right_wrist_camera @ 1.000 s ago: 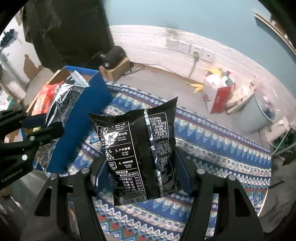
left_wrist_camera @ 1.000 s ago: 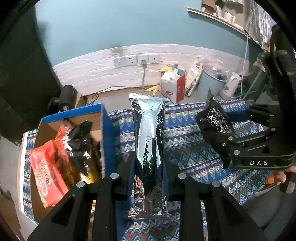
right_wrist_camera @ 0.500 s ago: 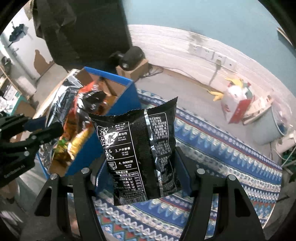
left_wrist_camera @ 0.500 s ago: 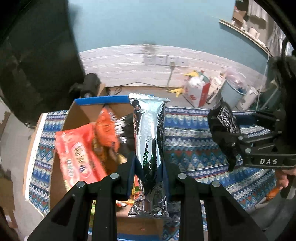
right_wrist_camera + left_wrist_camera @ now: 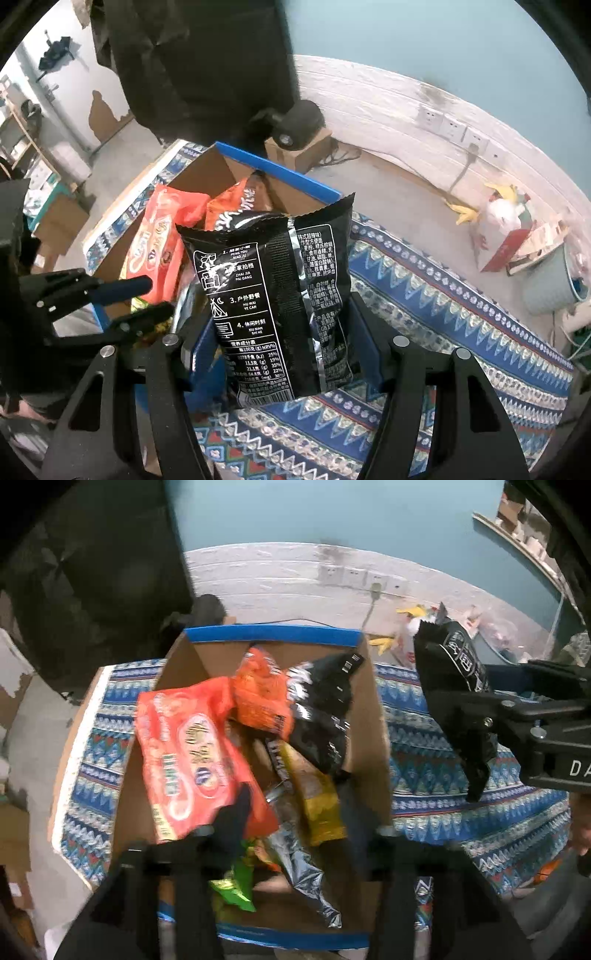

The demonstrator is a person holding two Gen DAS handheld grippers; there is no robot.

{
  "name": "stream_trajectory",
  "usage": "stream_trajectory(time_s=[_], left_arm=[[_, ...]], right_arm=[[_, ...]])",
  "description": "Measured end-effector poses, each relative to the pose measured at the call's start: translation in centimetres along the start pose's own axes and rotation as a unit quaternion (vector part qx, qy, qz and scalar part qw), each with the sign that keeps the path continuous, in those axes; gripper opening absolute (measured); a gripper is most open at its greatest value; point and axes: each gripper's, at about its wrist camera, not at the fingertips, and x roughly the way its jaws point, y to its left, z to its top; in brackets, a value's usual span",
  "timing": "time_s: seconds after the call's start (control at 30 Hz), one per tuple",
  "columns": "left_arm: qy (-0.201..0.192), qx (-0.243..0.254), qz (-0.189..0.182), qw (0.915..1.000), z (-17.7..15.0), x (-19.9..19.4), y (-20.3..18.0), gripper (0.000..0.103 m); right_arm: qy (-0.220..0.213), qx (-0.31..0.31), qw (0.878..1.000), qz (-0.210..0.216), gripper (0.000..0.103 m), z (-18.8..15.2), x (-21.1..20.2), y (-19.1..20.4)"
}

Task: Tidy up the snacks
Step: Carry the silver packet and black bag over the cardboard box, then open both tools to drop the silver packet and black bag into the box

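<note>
your right gripper (image 5: 280, 332) is clamped on the black snack bag (image 5: 273, 295), which stands upright between the jaws, long axis running up the frame. the cardboard box (image 5: 207, 170) lies to the upper left of that bag in the right wrist view, partly behind it, so the coming move looks like a shift that way and then a drop.

your left gripper (image 5: 291, 812) already sits over the box and its jaws have just been opening. nothing is between them now; the silver packet (image 5: 306, 878) lies loose among the snacks at lower centre.

the bag hides the box's near right wall. the left view is blurred, and under the red pack (image 5: 192, 753) you can't see the box floor.
</note>
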Motion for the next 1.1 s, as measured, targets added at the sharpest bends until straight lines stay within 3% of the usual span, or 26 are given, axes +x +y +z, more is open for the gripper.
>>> stream_trajectory(time_s=[0.1,0.6,0.83,0.93,1.1], left_arm=[[-0.021,-0.014,0.013,0.9996,0.4,-1.3,1.3,0.069],[-0.041,-0.065,0.036,0.9964,1.1,-4.1,7.5,0.075],[-0.038,-0.082,0.041,0.9951,0.3,-4.3,8.9,0.075],[-0.038,-0.083,0.037,0.9951,0.2,-4.5,8.8,0.075],[-0.049,-0.074,0.032,0.9955,0.4,-5.4,8.0,0.08]], right_arm=[[-0.003,0.006,1.0,0.006,0.064,0.4,0.3,0.3],[0.008,-0.001,0.998,0.064,0.064,2.2,3.0,5.5],[0.02,-0.003,0.997,0.08,0.068,2.7,4.2,6.8],[0.017,0.0,0.997,0.077,0.074,2.9,3.9,6.7],[0.001,0.013,0.997,0.07,0.074,2.9,2.3,5.7]])
